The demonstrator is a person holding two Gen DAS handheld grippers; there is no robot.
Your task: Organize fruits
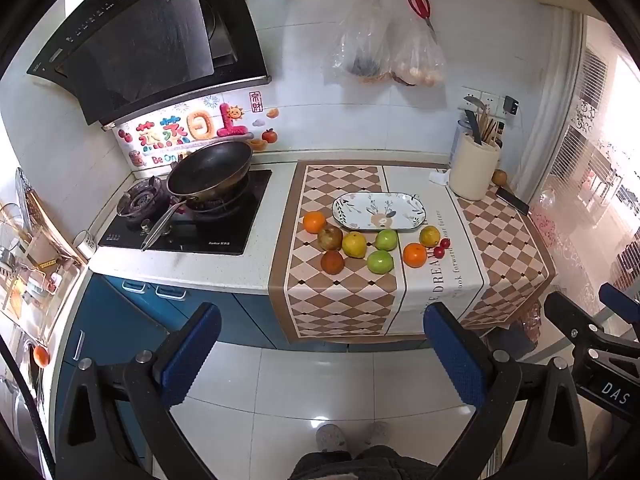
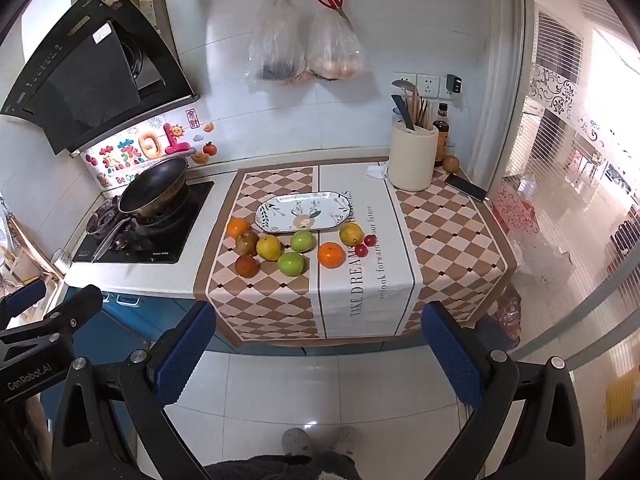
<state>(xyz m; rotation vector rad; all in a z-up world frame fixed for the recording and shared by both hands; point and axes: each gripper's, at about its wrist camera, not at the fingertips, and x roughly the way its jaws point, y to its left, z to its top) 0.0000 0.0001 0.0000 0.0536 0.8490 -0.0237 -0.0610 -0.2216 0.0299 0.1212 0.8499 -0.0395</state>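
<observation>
The fruits lay loose on the bench's checked cloth (image 1: 344,304), clustered just in front of the empty oval plate (image 1: 378,211), whose long axis ran left to right. From the left gripper (image 1: 322,354) they lay ahead and slightly right; from the right gripper (image 2: 316,354) ahead and slightly left, the orange (image 2: 331,255) and cherry tomatoes (image 2: 365,245) nearest its side. Both grippers hung back over the floor, well apart from the bench, tilted downward, jaws spread fully wide and holding nothing. Neither hand looked clearly closer
</observation>
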